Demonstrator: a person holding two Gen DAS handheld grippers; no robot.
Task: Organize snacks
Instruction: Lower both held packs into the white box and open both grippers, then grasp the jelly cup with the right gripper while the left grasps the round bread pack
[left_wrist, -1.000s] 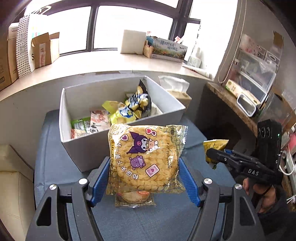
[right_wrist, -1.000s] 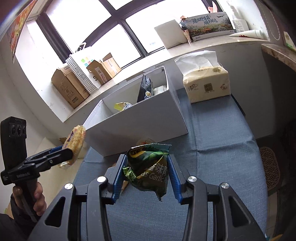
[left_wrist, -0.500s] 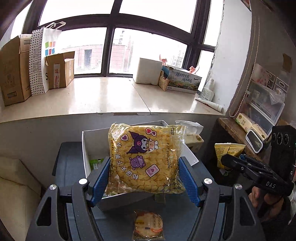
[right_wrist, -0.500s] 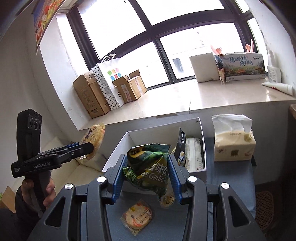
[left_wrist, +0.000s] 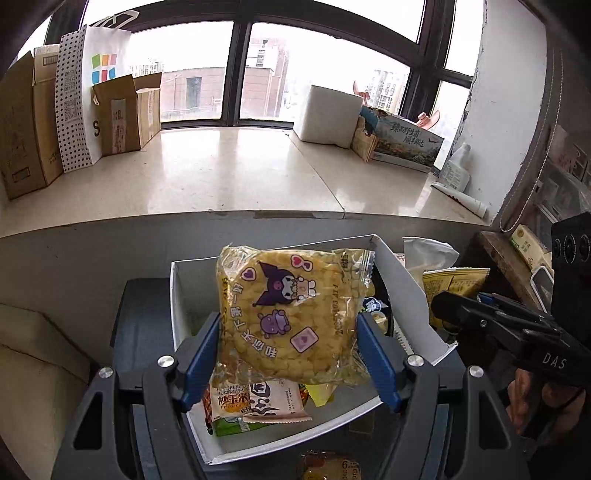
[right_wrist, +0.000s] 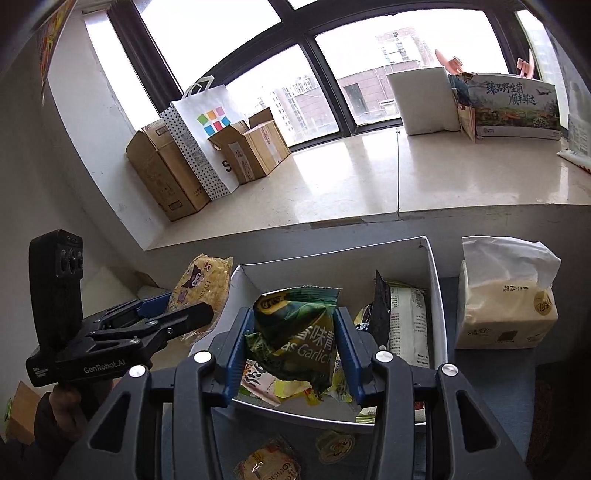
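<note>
Only your right wrist view shows the tissue pack (right_wrist: 506, 314) beside the white box (right_wrist: 434, 291). Your left gripper (left_wrist: 288, 354) pinches the yellow cracker packet (left_wrist: 288, 314) and your right gripper (right_wrist: 291, 354) pinches the green garlic snack bag (right_wrist: 295, 336), both above the box, which holds several snack packets (left_wrist: 258, 406).

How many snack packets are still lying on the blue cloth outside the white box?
2, both just in front of the white box: a round yellow cracker packet and a small round pale packet. The grippers may hide others.
</note>
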